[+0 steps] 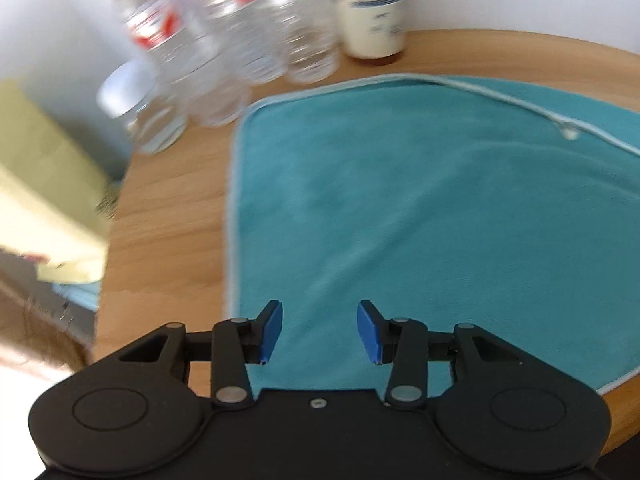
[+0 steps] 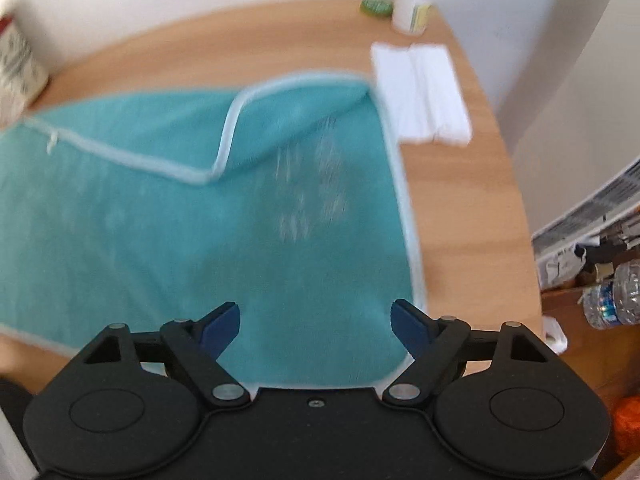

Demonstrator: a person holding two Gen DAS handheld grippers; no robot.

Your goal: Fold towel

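Teal towel (image 1: 420, 220): lies spread on wooden table (image 1: 168, 216), fills centre + right of left-wrist frame; centre + left of right-wrist frame (image 2: 160, 220). Pale piping round the edge.
Fold state: one far corner already flipped over onto the body, seen upper centre of right view (image 2: 296, 120); rest looks single-layer, flat. Judged: fold barely begun, main halves not yet brought together.
Left hand-held gripper (image 1: 319, 330): blue pads spread apart, nothing between them; hovers over towel's near-left part, bottom centre of frame. Probably placed there to take the near edge/corner.
Right hand-held gripper (image 2: 316, 328): pads spread wide, empty; sits over towel's near-right corner, bottom centre. Right pad (image 2: 408, 326) is about over the piped side edge.
Why both low + near: likely each wants one near corner so towel lifts evenly and carries over to far edge.
Bottles (image 1: 224, 40): clear plastic, red labels, crowd upper left of left view, just beside towel's far-left corner. Blurred.
White cup (image 1: 372, 8): top centre of left view, near far edge of towel.
White folded sheet (image 2: 424, 92): upper right of right view, touching or just beside the flipped corner; can't tell which.
White jar (image 2: 412, 2) + green lid (image 2: 376, 6): top right, well clear.
Risk, judged: far clutter leaves little room; a carried edge could knock the bottles.
Blur: both views smeared, fine detail unreadable.
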